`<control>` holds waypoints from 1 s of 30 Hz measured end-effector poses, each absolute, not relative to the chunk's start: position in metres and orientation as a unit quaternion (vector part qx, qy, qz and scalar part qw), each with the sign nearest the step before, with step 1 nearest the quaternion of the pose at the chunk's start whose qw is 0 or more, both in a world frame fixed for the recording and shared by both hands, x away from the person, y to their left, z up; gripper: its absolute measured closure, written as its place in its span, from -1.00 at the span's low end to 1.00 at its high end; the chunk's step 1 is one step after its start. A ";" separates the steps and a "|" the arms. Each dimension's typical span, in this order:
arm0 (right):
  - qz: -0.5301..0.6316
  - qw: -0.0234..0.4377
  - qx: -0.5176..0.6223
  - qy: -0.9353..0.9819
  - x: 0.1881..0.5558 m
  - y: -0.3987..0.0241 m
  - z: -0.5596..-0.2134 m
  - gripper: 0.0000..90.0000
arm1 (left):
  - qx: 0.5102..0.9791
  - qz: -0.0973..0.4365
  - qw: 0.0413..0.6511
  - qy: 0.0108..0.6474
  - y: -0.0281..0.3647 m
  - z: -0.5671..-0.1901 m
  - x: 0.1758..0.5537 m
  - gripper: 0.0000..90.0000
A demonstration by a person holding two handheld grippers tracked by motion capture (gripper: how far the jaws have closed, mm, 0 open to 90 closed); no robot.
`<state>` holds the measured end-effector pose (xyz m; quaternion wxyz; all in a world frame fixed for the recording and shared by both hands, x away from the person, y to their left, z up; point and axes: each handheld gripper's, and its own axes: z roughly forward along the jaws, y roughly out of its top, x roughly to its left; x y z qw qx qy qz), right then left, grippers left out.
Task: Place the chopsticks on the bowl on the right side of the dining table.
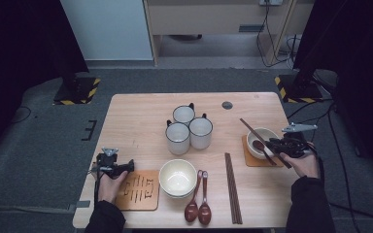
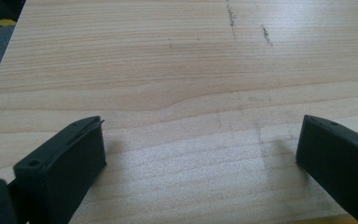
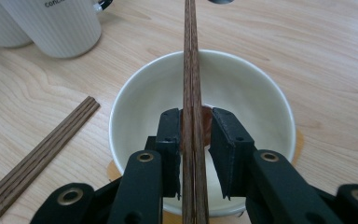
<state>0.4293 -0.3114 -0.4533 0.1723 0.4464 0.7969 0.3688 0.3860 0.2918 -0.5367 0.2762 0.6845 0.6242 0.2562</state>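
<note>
Mugs x3, bowls x2, spoons x3, coasters x2.

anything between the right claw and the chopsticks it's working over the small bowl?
No. The chopsticks already lie between the right claw's jaws, across the small bowl, with a gap on the right jaw's side. A spoon sits in the bowl beneath them, not in between.

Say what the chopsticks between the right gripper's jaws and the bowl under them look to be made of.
Chopsticks: dark brown with fine lengthwise grain, likely wood with a matte finish. Bowl: cream white, smooth and slightly glossy with a rounded rim, probably glazed ceramic, though melamine would look alike.
</note>
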 end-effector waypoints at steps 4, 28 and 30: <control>0.374 0.188 0.453 0.787 0.424 -0.312 -0.447 0.63 | 0.685 0.256 0.276 0.624 0.292 -0.537 0.386 -0.99; 0.384 0.248 0.512 0.727 0.367 -0.316 -0.438 0.78 | 0.685 0.256 0.276 0.624 0.292 -0.537 0.386 -0.99; 0.385 0.249 0.517 0.723 0.360 -0.316 -0.439 0.79 | 0.685 0.256 0.276 0.624 0.292 -0.537 0.386 -0.99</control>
